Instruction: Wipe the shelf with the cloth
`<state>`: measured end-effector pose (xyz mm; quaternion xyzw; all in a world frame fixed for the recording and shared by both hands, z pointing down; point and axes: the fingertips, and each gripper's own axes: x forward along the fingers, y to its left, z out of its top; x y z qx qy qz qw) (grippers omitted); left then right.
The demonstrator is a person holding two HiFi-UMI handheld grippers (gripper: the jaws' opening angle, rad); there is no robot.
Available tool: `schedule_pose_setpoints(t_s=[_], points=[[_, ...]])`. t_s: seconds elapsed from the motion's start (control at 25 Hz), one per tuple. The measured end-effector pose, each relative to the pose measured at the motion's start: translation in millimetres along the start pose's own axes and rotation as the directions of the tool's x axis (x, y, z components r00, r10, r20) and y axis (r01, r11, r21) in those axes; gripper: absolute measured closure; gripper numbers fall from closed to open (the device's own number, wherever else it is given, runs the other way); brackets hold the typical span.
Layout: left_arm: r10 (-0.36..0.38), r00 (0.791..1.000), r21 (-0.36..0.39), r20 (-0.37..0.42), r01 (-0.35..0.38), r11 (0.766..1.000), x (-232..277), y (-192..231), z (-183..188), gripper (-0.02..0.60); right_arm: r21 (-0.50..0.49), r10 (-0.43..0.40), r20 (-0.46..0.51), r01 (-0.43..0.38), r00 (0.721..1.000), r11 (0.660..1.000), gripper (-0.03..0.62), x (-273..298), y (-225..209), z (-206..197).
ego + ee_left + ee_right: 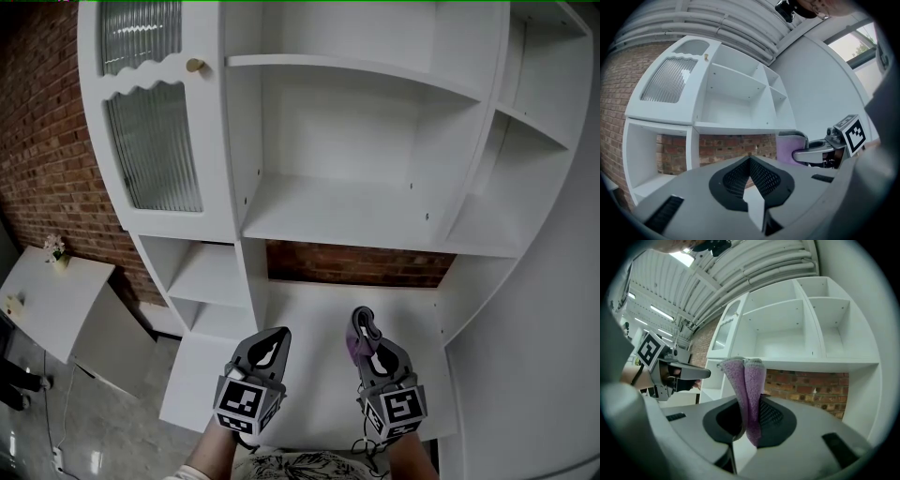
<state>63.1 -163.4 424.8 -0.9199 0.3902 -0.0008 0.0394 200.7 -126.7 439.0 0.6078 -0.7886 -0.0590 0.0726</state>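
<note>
1. Purple cloth is sitting pinched in the right gripper at the lower middle of the head view, the jaws clamping it (folded, two layers poking up past the tips).
2. Just to its left, the left gripper is hovering with jaws pressed together, gripping nothing.
3. Both are hanging over the lowest white shelf.
4. Beyond, a brick wall is showing under the upper shelves, and a ribbed-glass door is filling the upper left.
</note>
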Motion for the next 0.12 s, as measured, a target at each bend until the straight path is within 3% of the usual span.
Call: schedule_pose_setpoints(t_s=[0.12], points=[[-0.002, 1.0, 0.0, -0.002, 0.002, 1.0, 3.3, 0.5, -0.6, 0.568, 0.013, -0.005, -0.007, 0.005, 1.0, 1.0, 0.526, 1.7, -3.0, -3.3]])
